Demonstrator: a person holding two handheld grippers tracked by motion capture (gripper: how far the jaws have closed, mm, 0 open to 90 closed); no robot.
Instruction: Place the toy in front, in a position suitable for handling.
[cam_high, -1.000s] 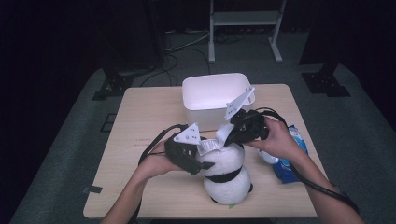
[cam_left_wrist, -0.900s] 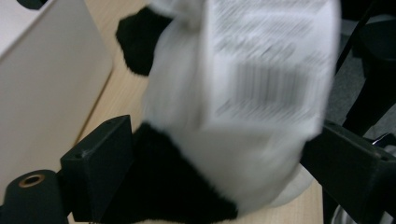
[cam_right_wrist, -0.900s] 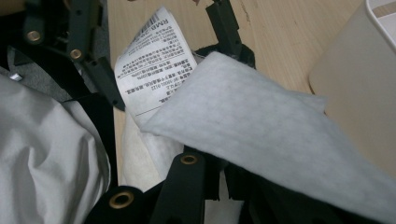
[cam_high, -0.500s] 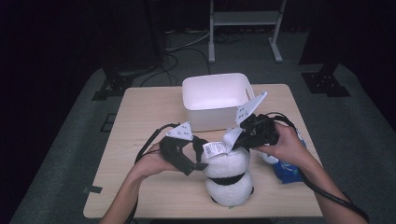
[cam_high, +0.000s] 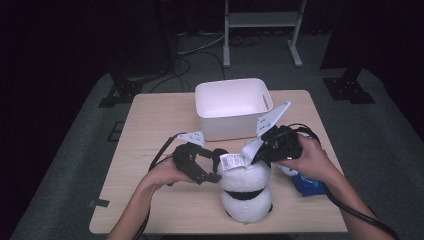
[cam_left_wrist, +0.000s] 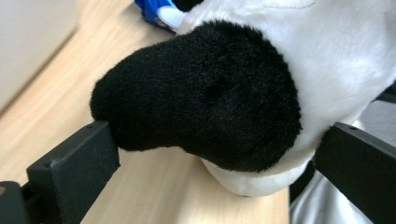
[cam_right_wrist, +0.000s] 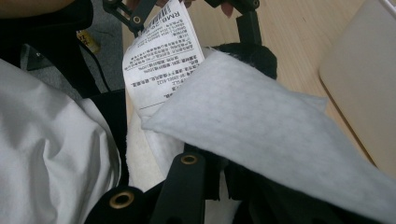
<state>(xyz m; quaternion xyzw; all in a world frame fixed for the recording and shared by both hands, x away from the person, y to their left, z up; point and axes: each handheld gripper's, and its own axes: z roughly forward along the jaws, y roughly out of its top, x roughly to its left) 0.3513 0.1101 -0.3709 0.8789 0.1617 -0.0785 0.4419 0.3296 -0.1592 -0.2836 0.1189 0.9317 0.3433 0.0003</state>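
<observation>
A black-and-white plush toy (cam_high: 245, 192) sits at the near edge of the surface (cam_high: 150, 130), with a white bin (cam_high: 232, 107) just behind it and a blue packet (cam_high: 307, 182) near its right side. The left hand-held gripper (cam_high: 202, 167) has just been opening; its jaws stand released around the toy's black limb (cam_left_wrist: 201, 98). The right hand-held gripper (cam_high: 257, 152) is clenched on grey cloth (cam_right_wrist: 261, 126) beside a printed paper tag (cam_right_wrist: 163, 53) reading "RMB".

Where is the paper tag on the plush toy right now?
High view: the paper tag lies atop the plush toy, table's near centre, between both tools.
</observation>
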